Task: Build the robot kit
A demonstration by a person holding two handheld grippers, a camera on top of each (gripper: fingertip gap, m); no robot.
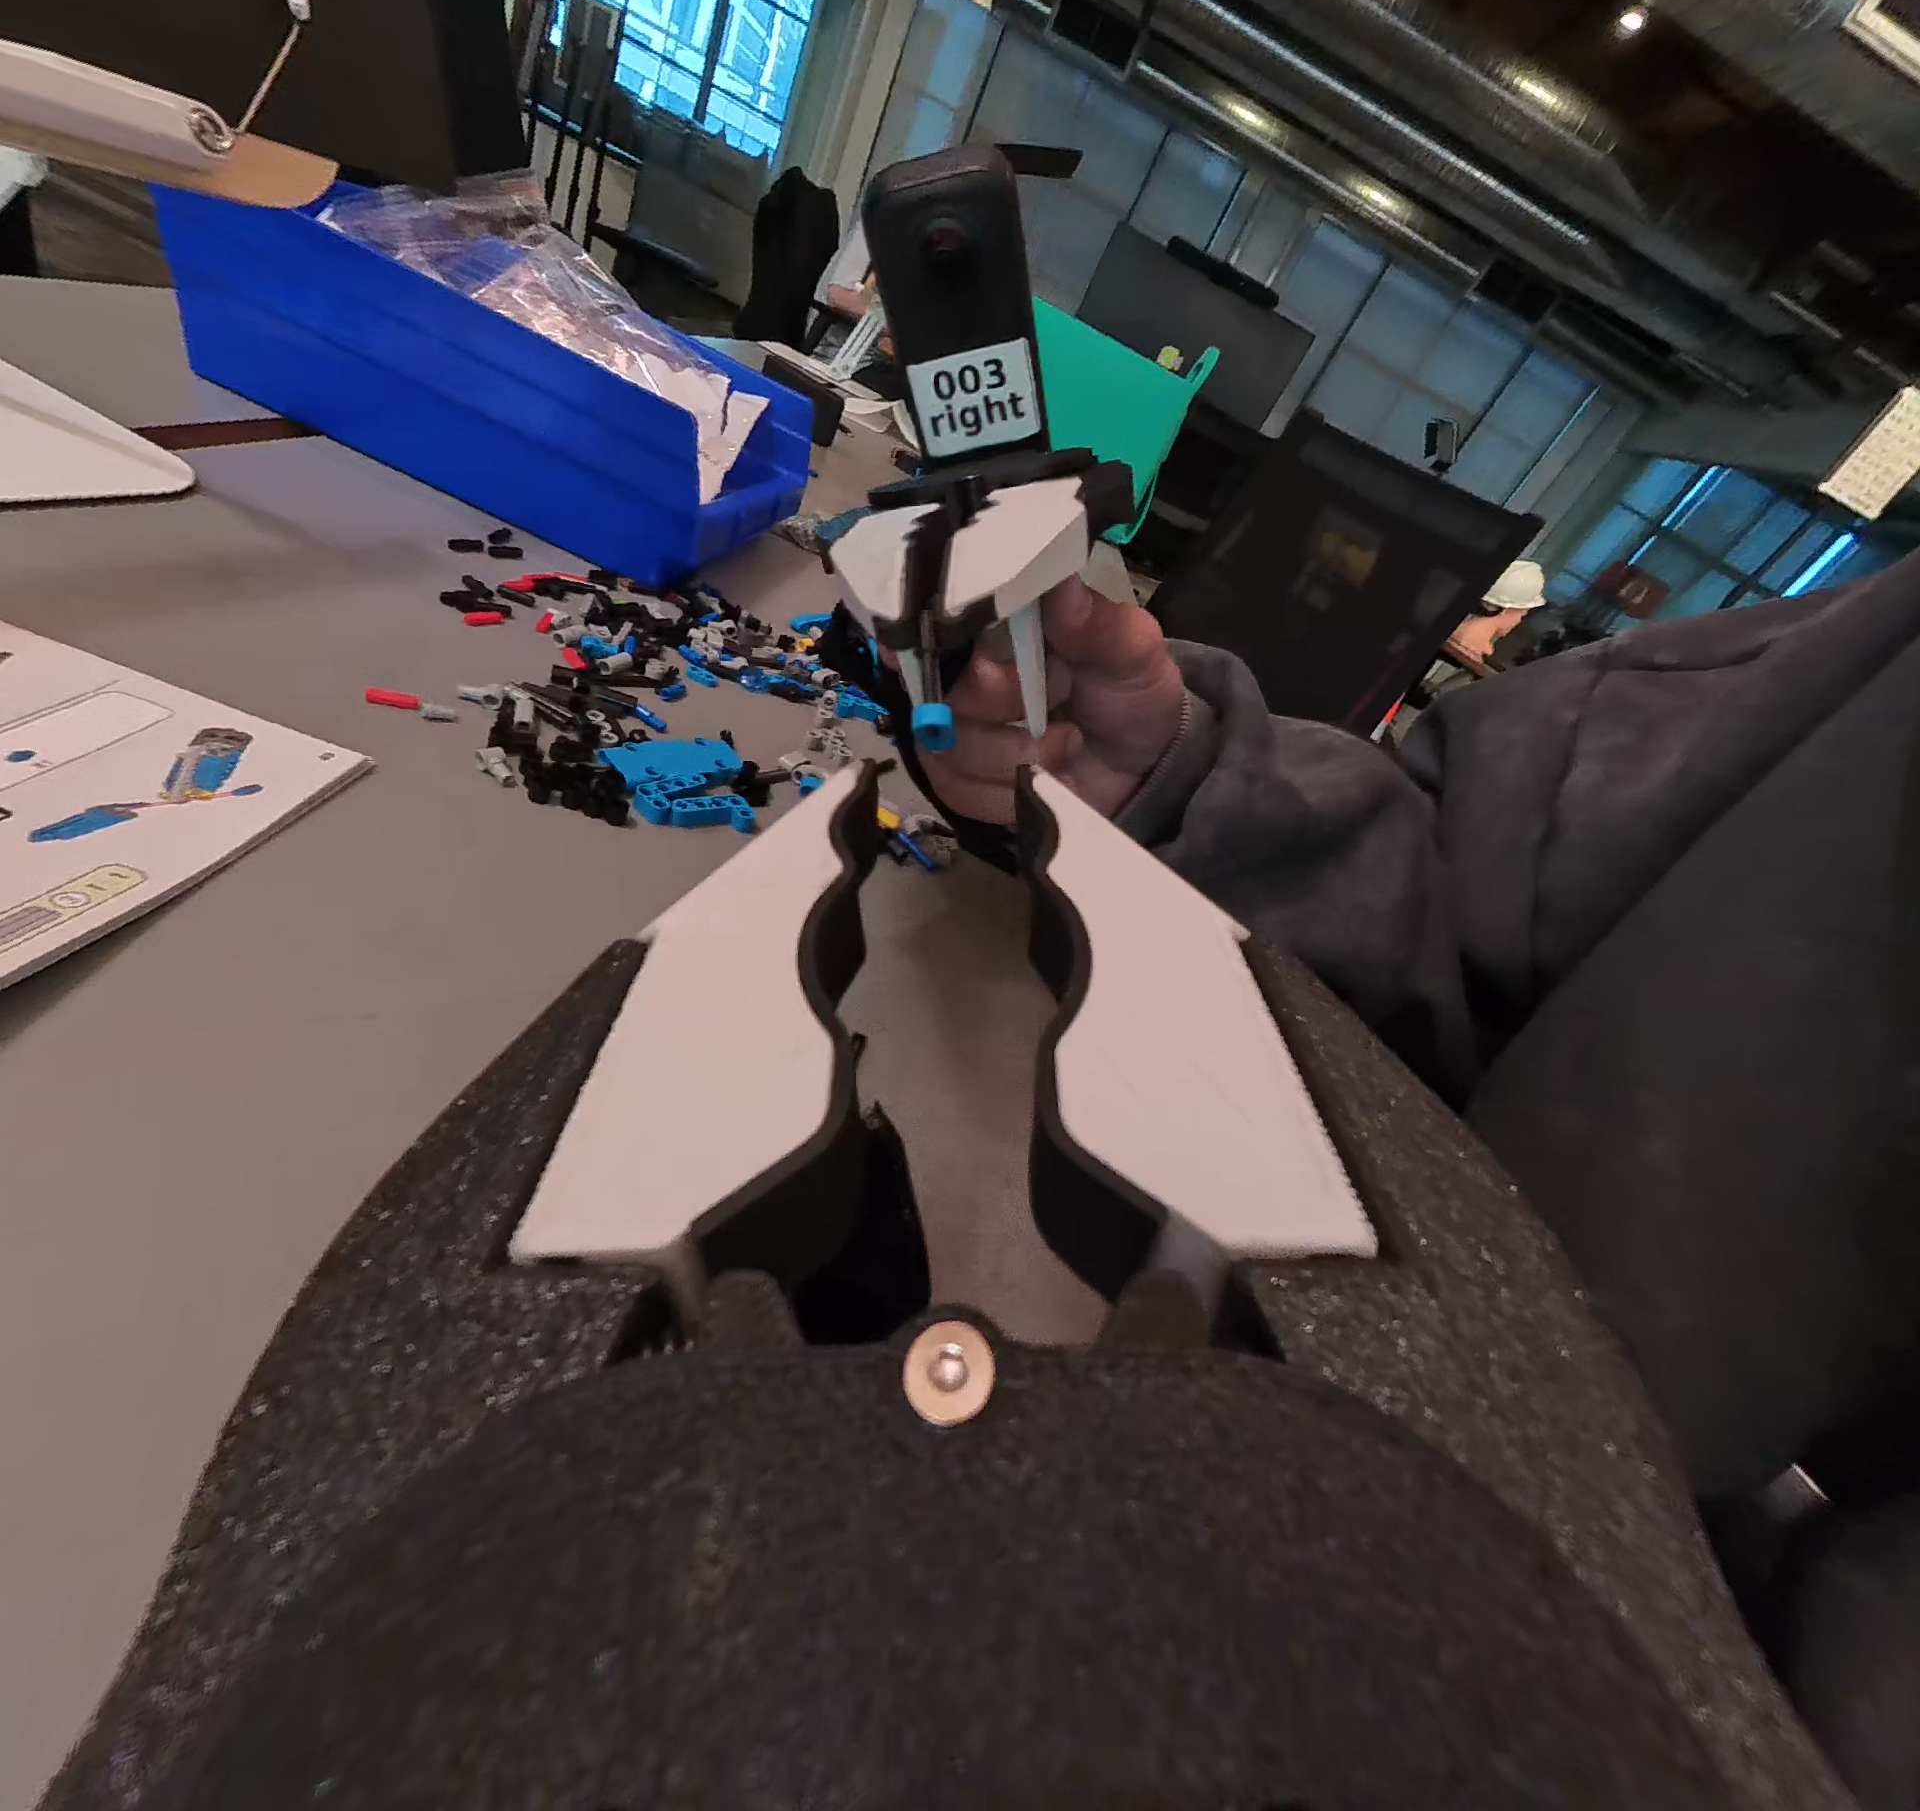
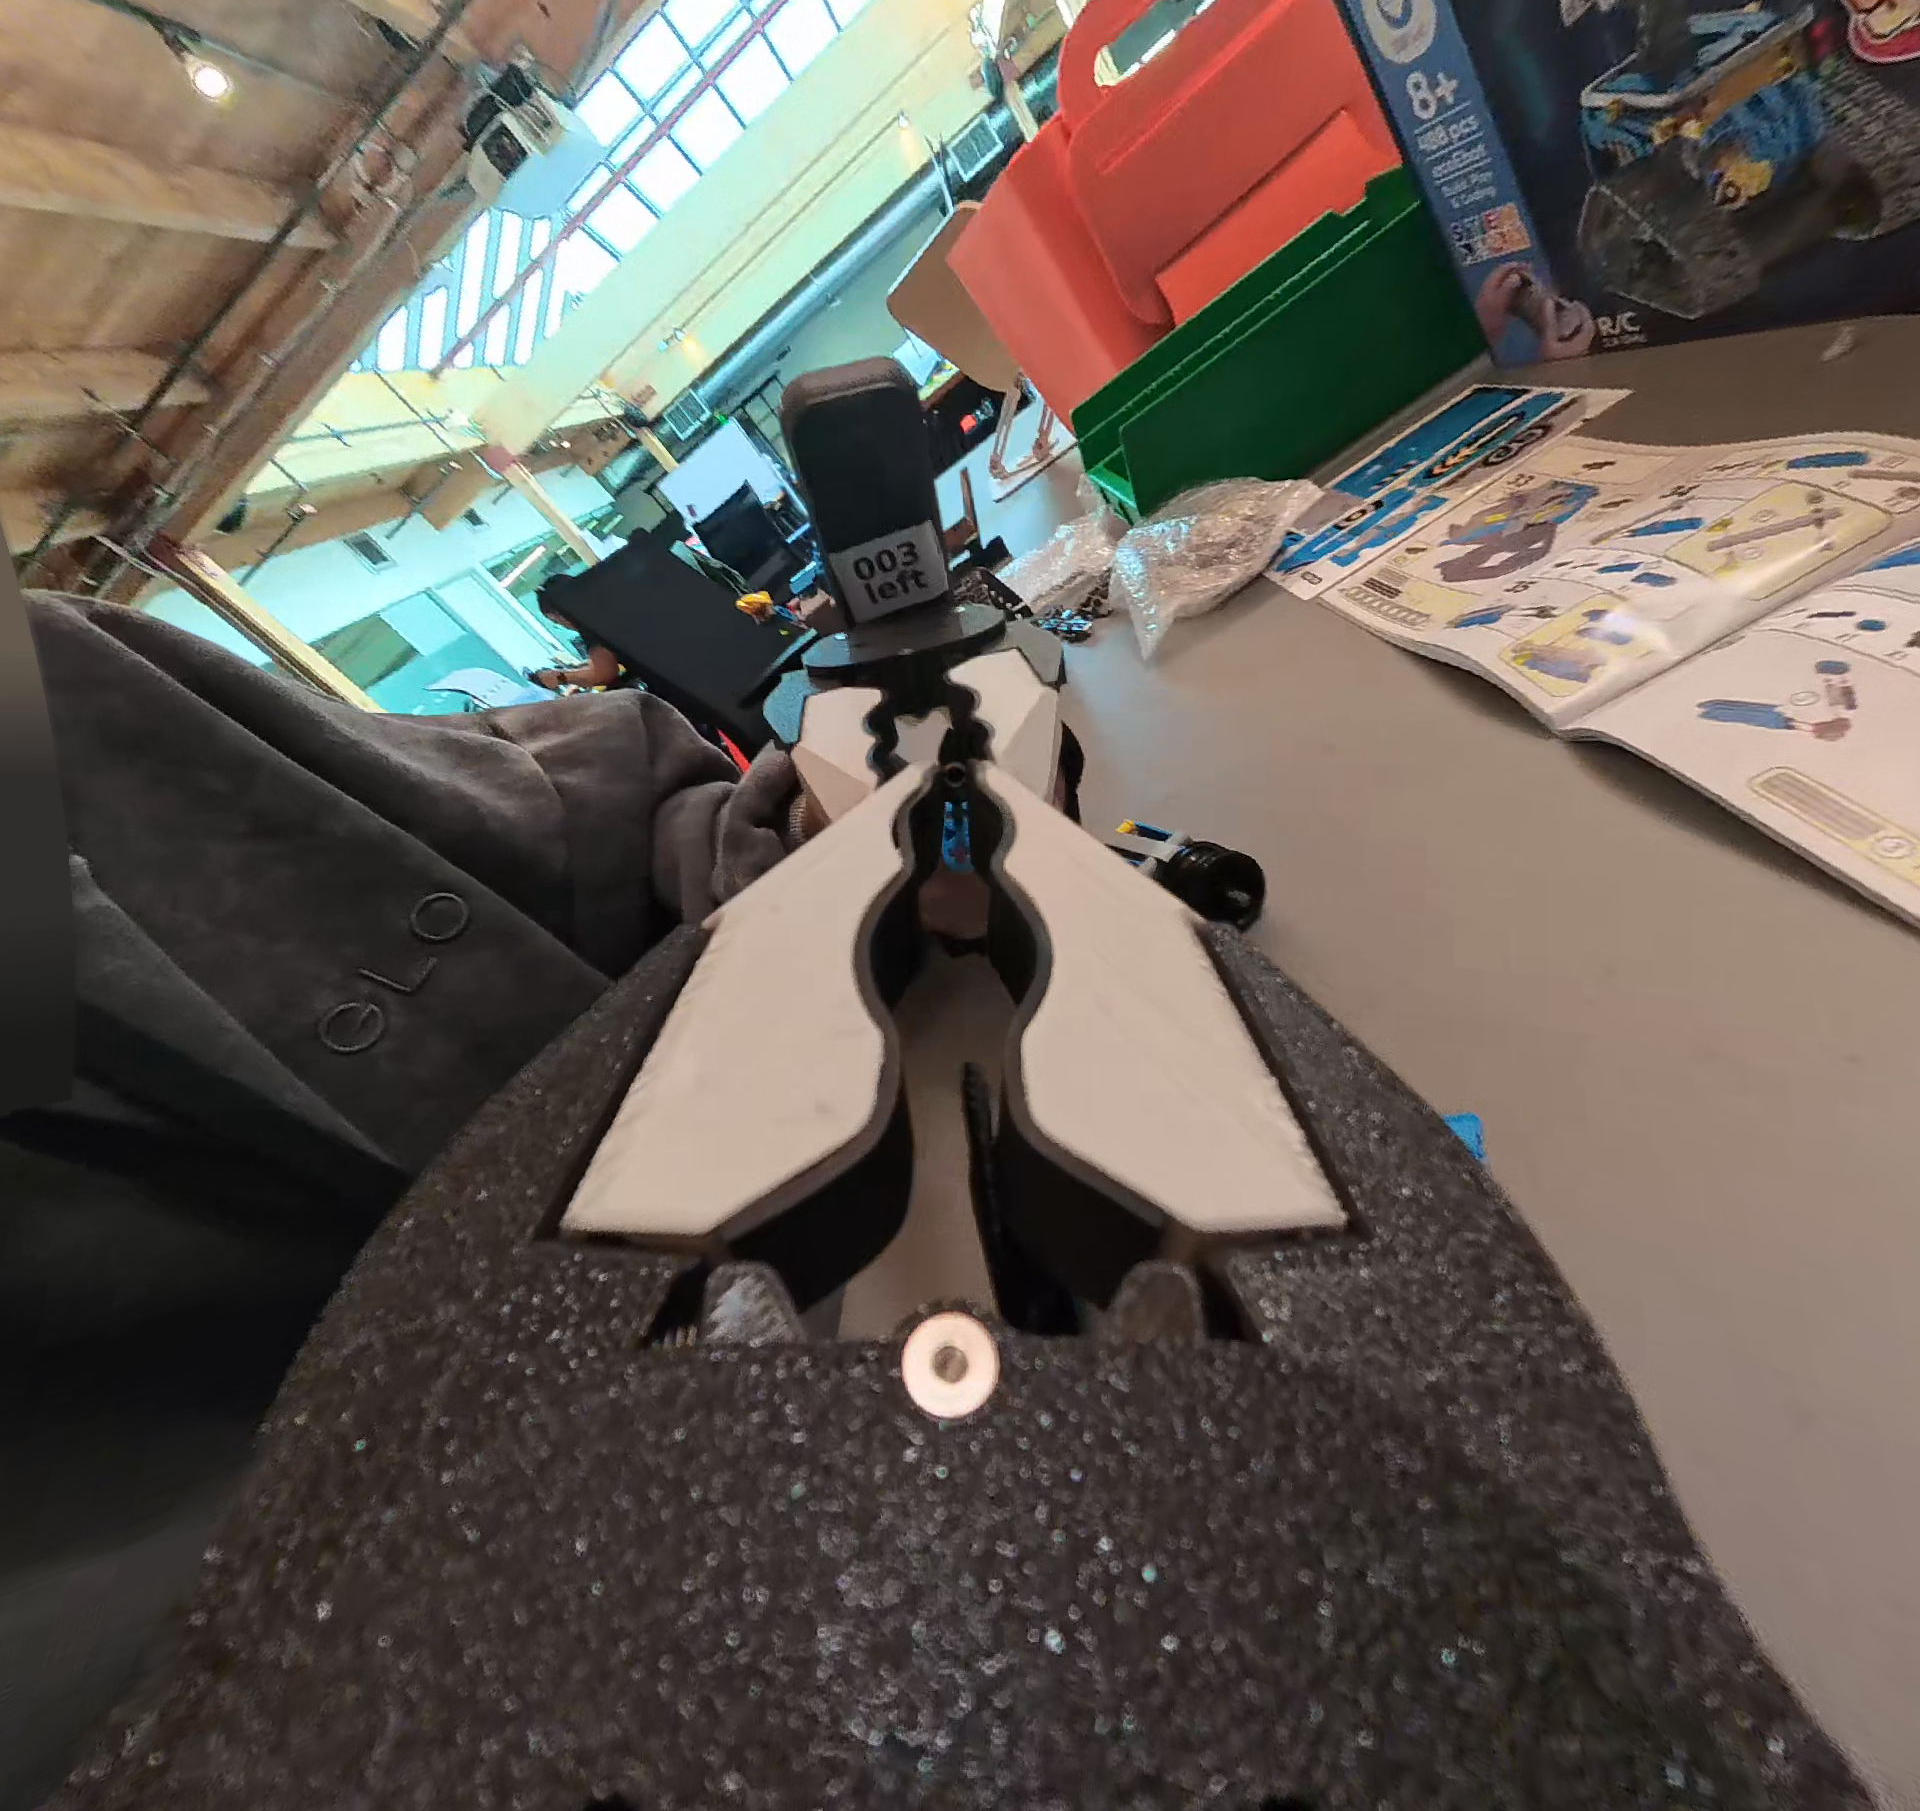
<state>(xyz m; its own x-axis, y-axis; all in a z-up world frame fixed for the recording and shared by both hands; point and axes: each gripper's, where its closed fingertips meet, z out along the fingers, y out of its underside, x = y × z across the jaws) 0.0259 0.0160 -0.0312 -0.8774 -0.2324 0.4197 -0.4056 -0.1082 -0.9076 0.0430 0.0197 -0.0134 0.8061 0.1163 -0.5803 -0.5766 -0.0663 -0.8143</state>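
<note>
Grey table [image 1: 312, 1034] runs under everything, and both tools are lifted off it, nose to nose, so each camera looks straight at the other.

The left gripper [image 1: 945, 785] has its jaws spread, with nothing between them. Its tips hang just short of the right gripper [image 1: 979, 722], which a hand [image 1: 1101, 712] holds upright with the fingers pointing down and toward it.

The right one carries a thin black axle [image 1: 925, 639] with a blue bush [image 1: 932, 725] on its lower end. Its jaws are drawn close about the axle. From its own camera the axle's end shows as a dark dot in the narrow gap at the tips, but I cannot tell just where along the fingers it is pinched. Held this way, the bush sticks out clear of the fingers, open to the other tool.

Beyond them lies a pile [image 1: 623, 701] of small black, blue, grey and red parts, spread thin, likely so that single pieces can be picked out. A blue bin [image 1: 468, 379] with crumpled bags stands behind it. A booklet [image 1: 125, 795] lies open and flat beside the pile, within easy sight. On the other side a small black wheel [image 2: 1216, 878] rests on the table near the grippers, and a printed box [image 2: 1662, 99] stands at the far edge.
</note>
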